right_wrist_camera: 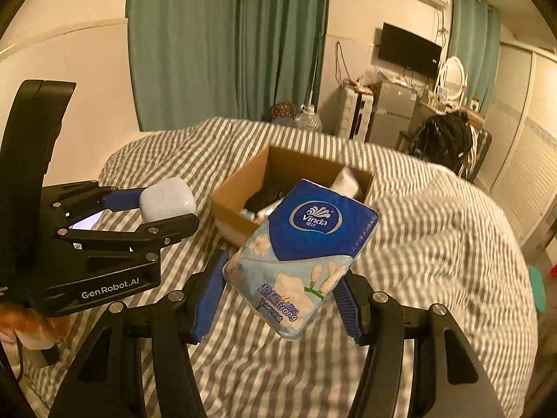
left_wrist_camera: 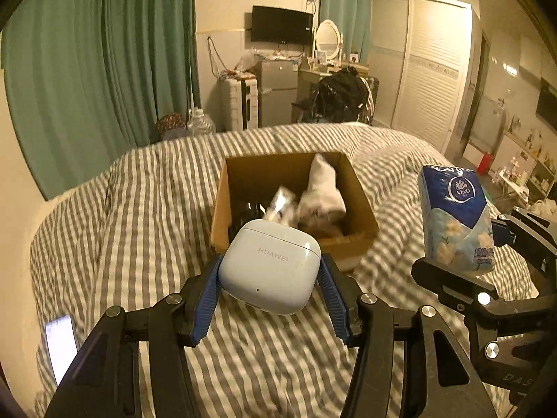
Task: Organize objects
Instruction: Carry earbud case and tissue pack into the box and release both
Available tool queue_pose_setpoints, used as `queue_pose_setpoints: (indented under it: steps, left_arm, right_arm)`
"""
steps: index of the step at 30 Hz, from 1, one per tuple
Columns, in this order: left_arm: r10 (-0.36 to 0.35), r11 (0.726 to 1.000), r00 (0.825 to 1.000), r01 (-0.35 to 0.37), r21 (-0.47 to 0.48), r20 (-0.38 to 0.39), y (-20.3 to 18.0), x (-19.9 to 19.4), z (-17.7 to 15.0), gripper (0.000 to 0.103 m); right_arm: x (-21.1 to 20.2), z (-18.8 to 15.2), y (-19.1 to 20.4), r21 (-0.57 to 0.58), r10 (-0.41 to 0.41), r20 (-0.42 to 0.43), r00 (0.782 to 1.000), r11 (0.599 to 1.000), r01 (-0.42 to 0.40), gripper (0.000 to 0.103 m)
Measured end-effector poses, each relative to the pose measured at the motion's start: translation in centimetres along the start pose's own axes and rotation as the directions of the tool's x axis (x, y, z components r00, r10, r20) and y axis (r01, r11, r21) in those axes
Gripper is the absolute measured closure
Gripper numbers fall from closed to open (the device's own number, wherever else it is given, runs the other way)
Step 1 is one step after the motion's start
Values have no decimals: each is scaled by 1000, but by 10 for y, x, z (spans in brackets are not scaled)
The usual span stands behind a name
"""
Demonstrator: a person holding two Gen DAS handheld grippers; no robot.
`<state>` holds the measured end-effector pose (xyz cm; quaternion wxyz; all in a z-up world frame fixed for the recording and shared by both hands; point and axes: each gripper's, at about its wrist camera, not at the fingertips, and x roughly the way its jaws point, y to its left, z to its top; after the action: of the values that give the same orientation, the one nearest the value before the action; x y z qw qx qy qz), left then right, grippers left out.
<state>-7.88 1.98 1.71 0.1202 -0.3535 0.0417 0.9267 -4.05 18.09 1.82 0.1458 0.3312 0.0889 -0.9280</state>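
- Viewing from left wrist: left gripper [left_wrist_camera: 269, 271] clamped on pale earbud case [left_wrist_camera: 269, 266], blue pads pressing both flanks, case held above striped bedding [left_wrist_camera: 139, 216], just near of cardboard box [left_wrist_camera: 362, 209].
- Judged risk: smooth rounded shell, gripped low on the sides; could squirt out of the pads and land short of the box on the bedding.
- Shown only here: lit phone [left_wrist_camera: 61, 345] lying at near left on the bedding; white soft item [left_wrist_camera: 323, 188] leaning at the box's far right.
- Viewing from right wrist: right gripper [right_wrist_camera: 278, 292] clenched on tissue pack [right_wrist_camera: 303, 254], pack tilted, above bedding near of the box [right_wrist_camera: 226, 205].
- Judged risk: soft pack pinched at its lower end only; may sag or slip. Both loads heading for one box; collision likely.
- Shown only here: left gripper [right_wrist_camera: 167, 205] side-on; a hand [right_wrist_camera: 24, 324] on its grip.
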Motion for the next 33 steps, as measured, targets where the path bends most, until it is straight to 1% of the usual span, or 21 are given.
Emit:
queue_pose_setpoints:
  steps: [4,7,10,14,18,22,27,30,33]
  left_arm:
    - [-11,1000,1000,11,2,11,4,17,27,47]
    - [8,1000,1000,-8,18,22,4,30,45,47]
    - [12,1000,1000,-13,22,25,7,49,61,47]
    - [34,999,999,-35,29,20,9,76,74,47]
    - [44,999,999,-44,32,-10,12,112,83,47]
    - [54,997,997,-52,50,-48,13,147,84,47]
    - [67,996,993,-60,67,-100,15,184,80,47]
    - [61,996,991,-53,66,-123,16,201,73,47]
    - [63,997,989,-56,51,-132,21,212,64,47]
  right_arm:
    - [14,24,-11,-5,4,13,1000,1000,-4,45]
    - [26,40,-21,-1,12,20,1000,1000,-12,45]
    - [41,56,-32,6,24,26,999,1000,-24,45]
    - [63,75,-45,8,33,26,999,999,-33,45]
    - [93,89,-57,11,45,11,999,999,-45,45]
    - [123,94,-65,5,48,-15,999,999,-48,45]
    - [162,95,-79,32,61,-50,997,998,-59,45]
    - [175,86,-82,41,65,-70,995,997,-62,45]
    - [188,76,-85,45,91,-102,991,995,-86,45]
